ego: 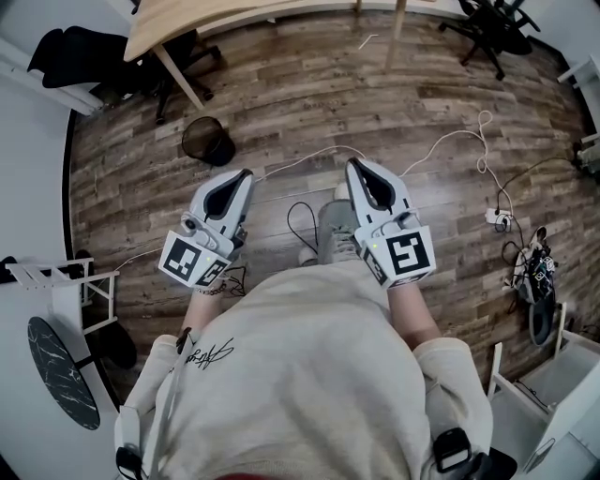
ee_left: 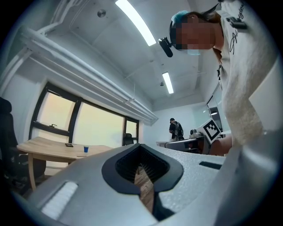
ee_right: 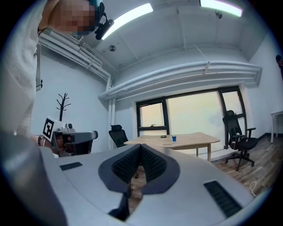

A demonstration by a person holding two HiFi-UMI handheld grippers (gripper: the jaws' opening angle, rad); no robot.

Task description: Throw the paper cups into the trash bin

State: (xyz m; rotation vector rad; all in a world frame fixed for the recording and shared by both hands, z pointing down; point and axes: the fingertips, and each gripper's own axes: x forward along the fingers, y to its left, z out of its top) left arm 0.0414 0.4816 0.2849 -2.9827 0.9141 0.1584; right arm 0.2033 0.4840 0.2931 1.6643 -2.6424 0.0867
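Note:
A small blue paper cup (ee_right: pixel 174 138) stands on a wooden desk (ee_right: pixel 185 142) by the windows; the left gripper view shows the same cup (ee_left: pixel 86 149) on that desk (ee_left: pixel 48 148). The cup does not show in the head view. A black mesh trash bin (ego: pixel 207 141) stands on the wood floor ahead of me and to the left. My left gripper (ego: pixel 247 174) and right gripper (ego: pixel 353 164) are held side by side in front of my body, pointing level. Both are shut with nothing between their jaws, as the left gripper view (ee_left: pixel 141 146) and the right gripper view (ee_right: pixel 140 146) also show.
The desk's corner (ego: pixel 164 28) juts in at the head view's top left, with black office chairs (ego: pixel 492 28) beyond. White and black cables (ego: pixel 450 141) trail over the floor to a power strip (ego: pixel 499 217) at the right. A person (ee_left: pixel 176 129) stands far off.

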